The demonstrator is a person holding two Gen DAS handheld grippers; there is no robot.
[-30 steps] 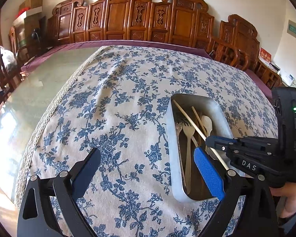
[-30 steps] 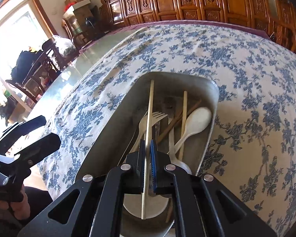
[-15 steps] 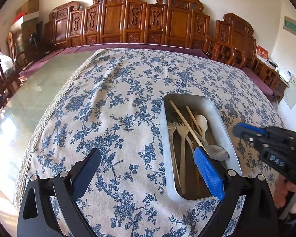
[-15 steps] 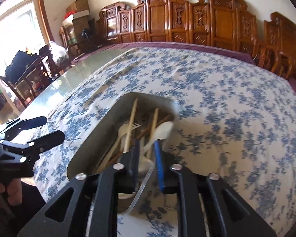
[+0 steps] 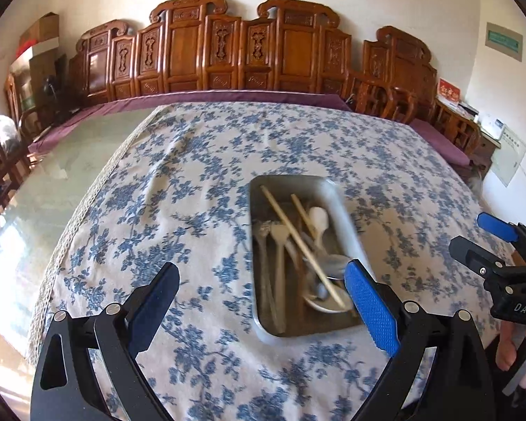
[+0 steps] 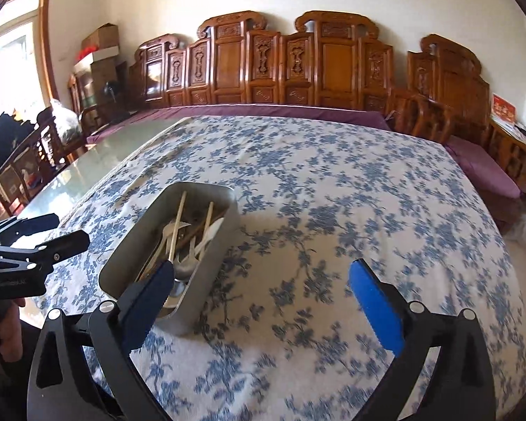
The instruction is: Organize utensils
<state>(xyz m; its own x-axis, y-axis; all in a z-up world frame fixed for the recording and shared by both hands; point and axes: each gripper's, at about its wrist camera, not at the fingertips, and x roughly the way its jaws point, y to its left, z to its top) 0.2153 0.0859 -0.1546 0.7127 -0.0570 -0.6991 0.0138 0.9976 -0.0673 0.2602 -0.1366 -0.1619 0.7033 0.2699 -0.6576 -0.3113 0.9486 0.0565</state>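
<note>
Metal tray (image 6: 212, 282) on the floral surface (image 6: 333, 210) held every utensil, the long chopstick (image 5: 299, 240) lying slantwise across the forks and spoons. The right gripper (image 6: 263, 293), clamped on that chopstick a second earlier, had just spread its jaws wide, let go and drawn back empty. The left gripper (image 5: 259, 298) hung released too; sorting looked finished.

Bare floral tablecloth (image 6: 333, 210) all around, only the metal tray (image 6: 210, 270) as obstacle

both hand-held grippers, left (image 5: 259, 301) and right (image 6: 263, 291), gape wide and empty; the right's jaws just opened.
</note>
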